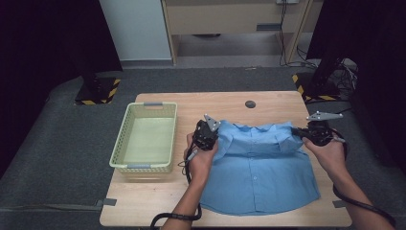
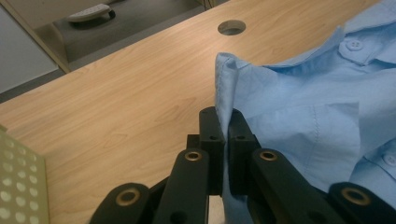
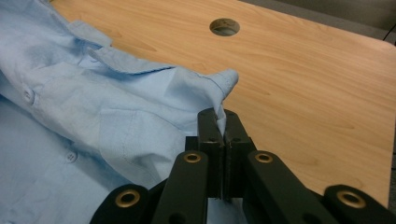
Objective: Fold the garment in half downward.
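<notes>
The left gripper (image 1: 214, 135) is clamped on a fold of the light blue shirt (image 1: 261, 167) at its far left shoulder; in the left gripper view the cloth stands up pinched between the two black jaws. The right gripper (image 1: 300, 132) is likewise closed on the shirt's far right shoulder, with a small peak of fabric caught between its jaws in the right gripper view. A grey three-cornered plate tops each gripper, and a black cable trails from each toward the near edge.

The shirt lies button-side up on the near right part of the table (image 1: 158, 199), collar at the far end and hem toward the person, its shoulders bunched between the two grippers. Small blue buttons run down the front, and a chest pocket shows in both gripper views.

To the left of the shirt, well apart from it, stands a pale yellow-green perforated plastic basket (image 1: 122, 143). The table is light wood-grain laminate with a round cable hole (image 1: 250, 104) near its far edge. Strips of grey tape (image 1: 108, 201) sit at its near corners.

The floor around is dark grey carpet (image 1: 52, 158). Beyond the table, black stand bases carry yellow-and-black hazard tape (image 1: 114, 90), loose cables lie at the far right, and a pale wooden cabinet stands at the back. No brand, label or writing can be read.
</notes>
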Available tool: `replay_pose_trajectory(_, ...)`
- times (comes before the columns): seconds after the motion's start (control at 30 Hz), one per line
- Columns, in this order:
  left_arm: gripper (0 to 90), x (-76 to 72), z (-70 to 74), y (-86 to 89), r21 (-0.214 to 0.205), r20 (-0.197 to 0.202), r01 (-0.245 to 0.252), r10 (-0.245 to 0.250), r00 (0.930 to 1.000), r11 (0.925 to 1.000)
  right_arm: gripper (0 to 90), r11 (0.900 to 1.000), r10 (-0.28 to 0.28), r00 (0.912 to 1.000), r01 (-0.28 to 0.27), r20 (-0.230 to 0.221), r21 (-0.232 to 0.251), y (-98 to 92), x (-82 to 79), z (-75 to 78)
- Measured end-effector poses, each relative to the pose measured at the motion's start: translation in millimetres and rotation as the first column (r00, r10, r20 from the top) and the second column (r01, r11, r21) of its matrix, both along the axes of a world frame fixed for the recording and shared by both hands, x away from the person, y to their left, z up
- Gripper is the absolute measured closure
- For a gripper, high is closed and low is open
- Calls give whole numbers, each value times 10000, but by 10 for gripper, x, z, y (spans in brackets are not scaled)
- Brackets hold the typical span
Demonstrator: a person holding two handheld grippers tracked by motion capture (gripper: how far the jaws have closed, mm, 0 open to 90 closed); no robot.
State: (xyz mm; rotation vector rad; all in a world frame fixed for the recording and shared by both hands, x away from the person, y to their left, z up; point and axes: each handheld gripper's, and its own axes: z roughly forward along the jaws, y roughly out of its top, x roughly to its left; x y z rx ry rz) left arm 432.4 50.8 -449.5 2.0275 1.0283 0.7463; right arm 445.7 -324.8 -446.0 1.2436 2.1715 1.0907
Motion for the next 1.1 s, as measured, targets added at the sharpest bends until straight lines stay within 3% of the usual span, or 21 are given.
replay_pose_trajectory(0.47,876,-382,-137,29,-253,56,136,-134,9999,9996,893,9997,222,9997,-223,-141,-54,8,-285,-161)
replay_pose_trajectory(0.83,865,-646,-351,64,24,-153,200,-199,9997,9998,891,9993,366,9984,-368,-421,-42,44,-518,-395)
replay_pose_trajectory(1.1,839,-794,-459,37,107,-149,141,-139,9998,9998,885,9991,416,9977,-415,-531,34,29,-657,-476)
